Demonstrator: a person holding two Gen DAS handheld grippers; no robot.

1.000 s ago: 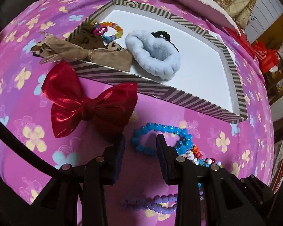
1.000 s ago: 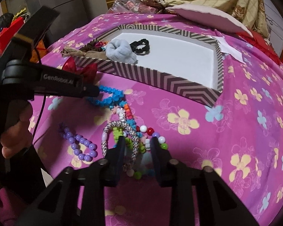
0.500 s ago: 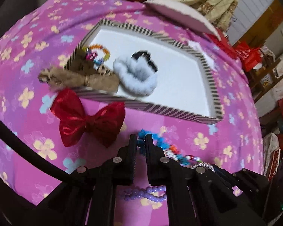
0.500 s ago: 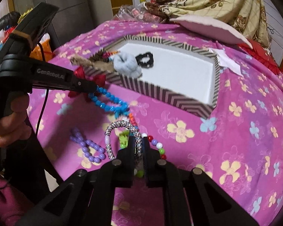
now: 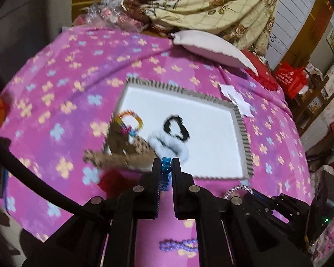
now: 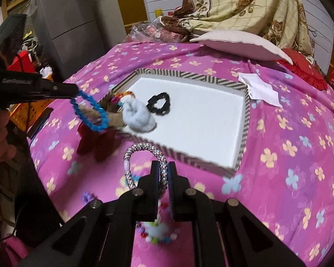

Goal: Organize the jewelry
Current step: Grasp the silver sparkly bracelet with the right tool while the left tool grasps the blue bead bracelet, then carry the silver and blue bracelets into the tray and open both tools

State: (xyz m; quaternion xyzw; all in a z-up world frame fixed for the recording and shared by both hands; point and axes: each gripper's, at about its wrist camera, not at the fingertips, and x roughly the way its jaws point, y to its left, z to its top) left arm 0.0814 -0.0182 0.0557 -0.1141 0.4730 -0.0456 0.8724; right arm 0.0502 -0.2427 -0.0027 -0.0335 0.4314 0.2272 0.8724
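My left gripper [image 5: 166,163] is shut on a blue bead bracelet [image 5: 165,166]; in the right wrist view the same gripper [image 6: 74,91] holds that bracelet [image 6: 90,113] dangling above the bed, left of the striped box [image 6: 245,120]. My right gripper [image 6: 163,166] is shut on a silver beaded bracelet [image 6: 142,151], lifted off the bedspread in front of the box. Inside the box [image 5: 242,133] lie a fluffy blue scrunchie [image 5: 167,144], a black scrunchie [image 5: 176,128], a colourful bead bracelet [image 5: 131,120] and a brown bow [image 5: 122,153].
A red bow [image 6: 95,140] lies on the pink flowered bedspread [image 6: 289,155] before the box's left corner. A purple bead string [image 5: 178,243] and loose mixed beads [image 6: 158,231] lie near me. A pillow [image 6: 240,44], folded blanket and white paper [image 6: 260,89] sit beyond the box.
Both grippers closed on their bracelets and rose off the bedspread, the left with the blue one, the right with the silver one. The box now appears farther below.
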